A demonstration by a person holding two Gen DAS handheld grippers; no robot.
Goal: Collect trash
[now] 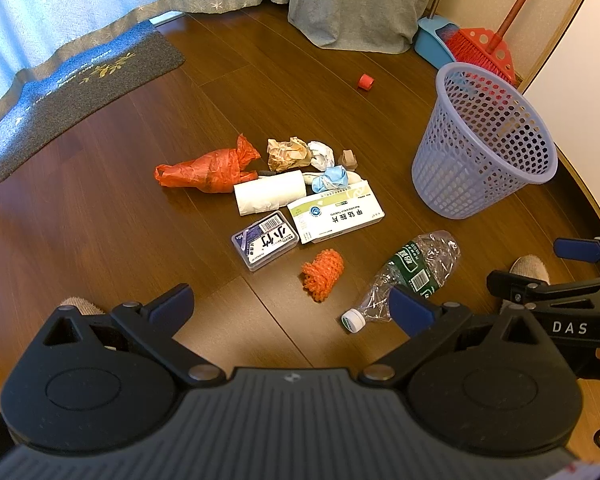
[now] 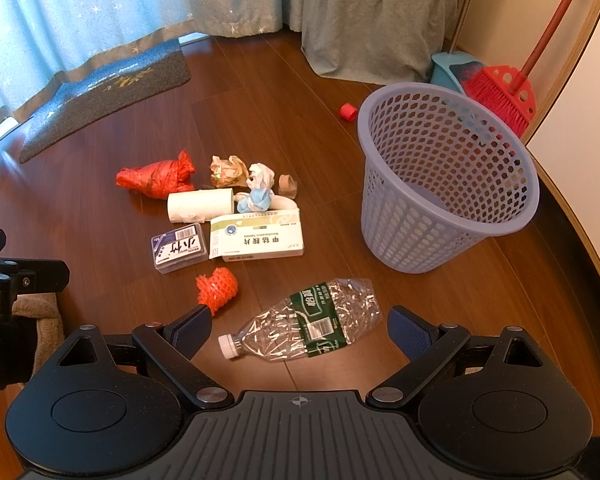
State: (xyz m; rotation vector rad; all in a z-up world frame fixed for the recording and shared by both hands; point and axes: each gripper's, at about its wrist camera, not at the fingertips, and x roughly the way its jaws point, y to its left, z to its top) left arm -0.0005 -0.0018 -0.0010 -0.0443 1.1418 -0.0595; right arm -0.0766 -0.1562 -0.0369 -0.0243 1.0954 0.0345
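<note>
Trash lies scattered on the wooden floor: a crushed clear bottle [image 2: 312,330] [image 1: 412,276], an orange net [image 2: 217,287] [image 1: 323,275], a white medicine box [image 2: 258,238] [image 1: 336,212], a small plastic case [image 2: 179,249] [image 1: 265,241], a paper roll [image 2: 200,205] [image 1: 270,192], a red bag [image 2: 156,178] [image 1: 208,168] and crumpled paper [image 2: 228,171] [image 1: 288,154]. A lilac mesh basket [image 2: 452,216] [image 1: 488,168] stands to the right. My right gripper [image 2: 300,332] hangs open just above the bottle. My left gripper [image 1: 292,308] is open above bare floor near the net.
A red cap [image 2: 348,112] lies behind the basket. A red broom [image 2: 500,96] and blue dustpan [image 2: 448,70] lean in the corner by the wall. A grey doormat [image 2: 108,92] and curtains are at the back left. A person's slippered feet [image 1: 530,268] stand close by.
</note>
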